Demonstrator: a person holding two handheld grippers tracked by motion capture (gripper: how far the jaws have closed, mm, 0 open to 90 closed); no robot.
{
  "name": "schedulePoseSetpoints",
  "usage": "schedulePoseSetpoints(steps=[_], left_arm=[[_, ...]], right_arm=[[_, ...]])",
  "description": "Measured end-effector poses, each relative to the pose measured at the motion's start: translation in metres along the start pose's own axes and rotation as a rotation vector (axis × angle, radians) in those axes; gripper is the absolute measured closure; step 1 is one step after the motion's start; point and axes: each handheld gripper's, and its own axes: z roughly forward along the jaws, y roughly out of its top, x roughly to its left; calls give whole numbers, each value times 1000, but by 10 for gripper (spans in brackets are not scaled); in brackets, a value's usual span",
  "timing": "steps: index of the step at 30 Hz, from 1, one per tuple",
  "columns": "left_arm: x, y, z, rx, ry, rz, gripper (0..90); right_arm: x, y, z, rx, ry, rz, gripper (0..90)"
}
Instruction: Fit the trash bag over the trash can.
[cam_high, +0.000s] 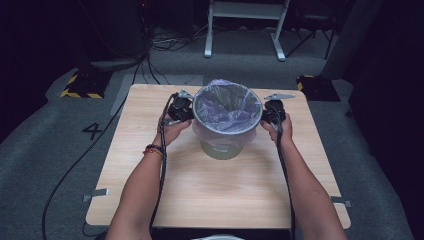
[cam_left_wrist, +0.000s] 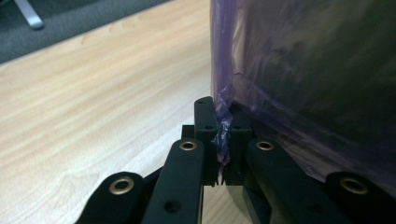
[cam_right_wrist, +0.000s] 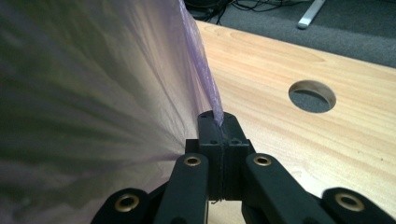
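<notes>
Bin liner (cam_high: 227, 107), purple, drapes over the bin (cam_high: 223, 148) at the table's (cam_high: 150, 190) far middle. Left gripper (cam_left_wrist: 223, 140) and right gripper (cam_right_wrist: 220, 133) each clamp its edge on opposite sides, probably to pull the film evenly down the rim.

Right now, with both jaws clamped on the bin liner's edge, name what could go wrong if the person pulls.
1. The purple liner is thin, and the left gripper pinches only a small bunched fold; a hard pull might tear it or let it slip.
2. The right gripper also holds a narrow strip, so uneven pulling could tilt or tip the bin.
</notes>
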Motion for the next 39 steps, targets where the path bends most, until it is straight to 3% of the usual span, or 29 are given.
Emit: schedulePoseSetpoints(steps=[3, 6, 13, 16, 19, 25, 31, 36, 39], left_arm=[[2, -6, 2, 17, -17, -16, 856], [2, -12, 2, 31, -20, 6, 848], [-1, -25, -3, 35, -9, 32, 809], [-3, -31, -11, 11, -10, 51, 768], [-6, -37, -22, -31, -12, 49, 655], [-12, -47, -47, -82, 2, 74, 453], [-18, -52, -68, -117, -3, 88, 346], [-30, -53, -81, -158, -52, 128, 303], [-42, -53, -84, -162, -92, 163, 266]], right_arm=[[-2, -4, 1, 24, 4, -5, 898], [-6, -10, 0, 30, -13, -11, 896], [-9, -23, -3, 32, 4, -26, 835], [-12, -30, -8, 9, -2, -35, 770], [-15, -34, -17, -16, -31, -45, 628], [-23, -37, -49, -110, -63, -76, 454], [-25, -35, -73, -142, -103, -126, 397], [-25, -33, -88, -165, -123, -152, 369], [-25, -30, -90, -150, -130, -179, 337]])
